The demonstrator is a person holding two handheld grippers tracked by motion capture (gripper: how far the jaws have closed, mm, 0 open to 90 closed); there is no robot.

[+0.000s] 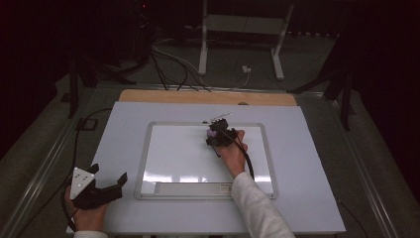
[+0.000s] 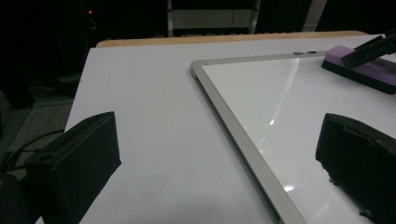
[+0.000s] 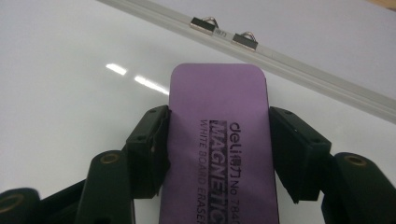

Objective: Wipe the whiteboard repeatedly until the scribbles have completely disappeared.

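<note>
Whiteboard (image 3: 70, 84) beneath eraser (image 3: 219, 140) printed "MAGNETIC".

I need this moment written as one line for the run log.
right gripper: shut on purple eraser | eraser: on whiteboard, near top edge | left gripper: open, off the board | board: looks clean

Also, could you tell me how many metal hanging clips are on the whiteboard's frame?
2. Both sit side by side on the whiteboard's far frame edge: left clip, right clip, just beyond the purple eraser.
</note>
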